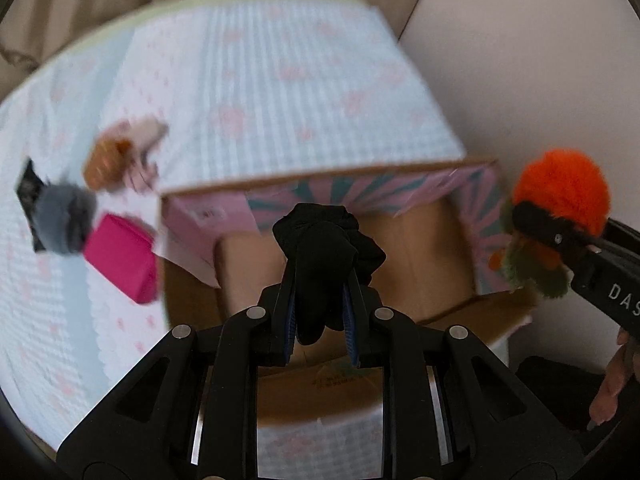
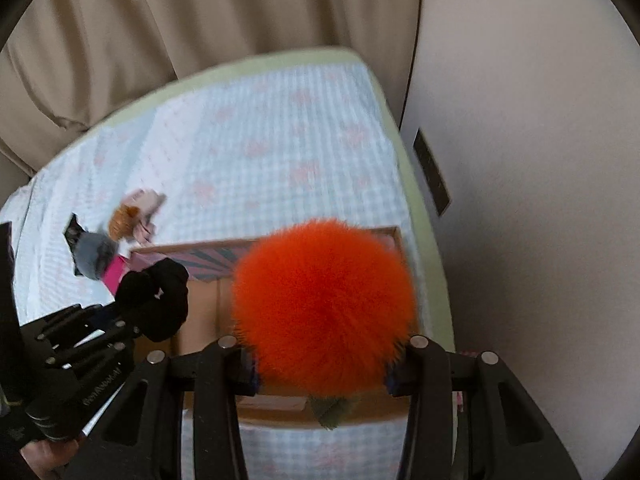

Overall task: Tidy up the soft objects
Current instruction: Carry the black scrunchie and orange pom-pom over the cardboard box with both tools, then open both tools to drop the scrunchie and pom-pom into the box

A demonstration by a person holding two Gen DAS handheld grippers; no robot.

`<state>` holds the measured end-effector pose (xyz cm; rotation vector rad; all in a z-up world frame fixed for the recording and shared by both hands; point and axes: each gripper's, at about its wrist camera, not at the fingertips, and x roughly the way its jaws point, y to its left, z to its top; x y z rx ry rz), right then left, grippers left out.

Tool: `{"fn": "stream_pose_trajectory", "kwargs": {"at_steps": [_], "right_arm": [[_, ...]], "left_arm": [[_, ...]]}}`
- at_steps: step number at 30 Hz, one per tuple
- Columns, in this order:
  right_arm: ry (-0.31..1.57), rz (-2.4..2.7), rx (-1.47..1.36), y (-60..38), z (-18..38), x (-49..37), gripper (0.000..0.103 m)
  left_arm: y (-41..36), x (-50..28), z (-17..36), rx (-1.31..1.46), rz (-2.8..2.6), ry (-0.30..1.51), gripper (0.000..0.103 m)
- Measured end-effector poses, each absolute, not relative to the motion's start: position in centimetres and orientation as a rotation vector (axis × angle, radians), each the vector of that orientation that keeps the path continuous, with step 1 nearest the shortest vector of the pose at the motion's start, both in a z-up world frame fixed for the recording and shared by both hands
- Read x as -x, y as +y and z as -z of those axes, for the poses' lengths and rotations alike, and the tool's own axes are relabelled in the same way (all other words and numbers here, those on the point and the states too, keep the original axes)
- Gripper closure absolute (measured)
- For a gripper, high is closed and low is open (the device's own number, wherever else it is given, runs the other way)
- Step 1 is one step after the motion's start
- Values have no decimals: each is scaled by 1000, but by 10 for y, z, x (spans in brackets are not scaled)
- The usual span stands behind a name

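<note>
Left gripper: matte black frame, two angular linkage arms on each side with triangular cut-outs. Four silver round pivot pins across the top of the linkage. Fingers black, lined with blue ribbed pads.

Right gripper: same black build and silver pins; white lettering "DAS" on its body, seen at 3 o'clock in the left wrist view.

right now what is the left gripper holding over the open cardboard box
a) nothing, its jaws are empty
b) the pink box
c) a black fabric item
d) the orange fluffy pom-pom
c: the left gripper is clamped on a black fabric item above the open cardboard box; the orange fluffy pom-pom sits in the right gripper, and the pink box lies on the bedspread beside the carton.
</note>
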<state>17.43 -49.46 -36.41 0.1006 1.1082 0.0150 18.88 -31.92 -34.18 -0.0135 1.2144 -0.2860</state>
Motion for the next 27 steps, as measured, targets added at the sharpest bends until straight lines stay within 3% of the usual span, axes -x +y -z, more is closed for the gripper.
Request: {"fn": "stream_pose_trajectory", "kwargs": {"at_steps": [5,12,13,15,16,17,27], "right_arm": [[1258,-57,-78,-496,420,-202,63],[1361,-103,-123,-497,454,-213,63],[1378,-108,-135,-497,457,-215,63],[1384,-110,-161,-499,460,-217,46],[1382,-115,-182,-500,461,-218,15],[1379,-126,-210,-502,461,-218,0],[1373,-118,-219,-500,461,-219,0]], "left_arm": [[-327,-204,406,-9,250,1363,86],[-331,-210,441,-5,195,1476,86],[-331,-210,440,-15,200,1475,80],[-336,-207,437,-26,250,1490,31],[-338,-203,434,-52,258,1486,3],[-338,-202,432,-74,253,1473,0],[-341,-193,432,-87,262,1458,0]]}}
